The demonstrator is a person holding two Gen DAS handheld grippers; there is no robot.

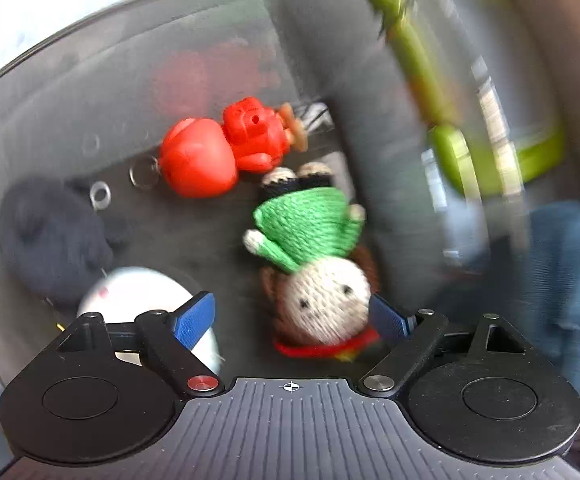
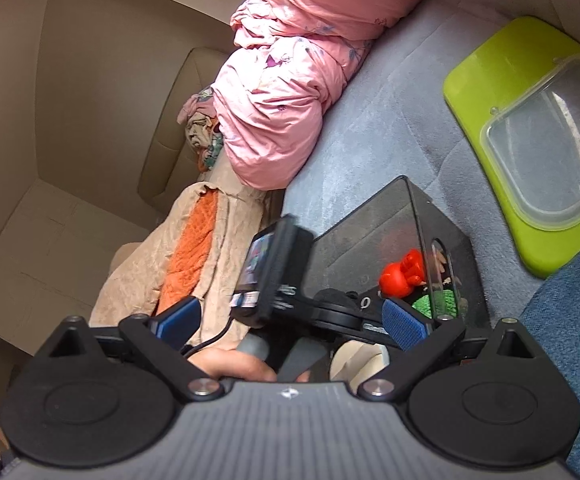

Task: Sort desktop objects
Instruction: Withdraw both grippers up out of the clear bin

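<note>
In the left wrist view my left gripper (image 1: 291, 316) is open inside a dark clear-walled bin (image 1: 90, 92). A knitted doll (image 1: 313, 264) with a green sweater lies head-first between the blue pads (image 1: 194, 316), not clamped. A red toy keychain (image 1: 218, 148), a dark fuzzy object (image 1: 50, 236) and a white round object (image 1: 138, 296) lie in the bin too. In the right wrist view my right gripper (image 2: 290, 324) is open and empty above the bin (image 2: 369, 232), where the red toy (image 2: 403, 272) and the green knit (image 2: 441, 304) show. The left gripper's body (image 2: 274, 268) hangs over the bin.
A lime-green tray (image 2: 489, 80) holding a clear plastic container (image 2: 549, 140) lies on the grey bed sheet (image 2: 389, 100). A pink duvet (image 2: 290, 80) is bunched at the back. A beige and orange cloth (image 2: 194, 248) lies left of the bin. Blue fabric (image 2: 569, 340) is at right.
</note>
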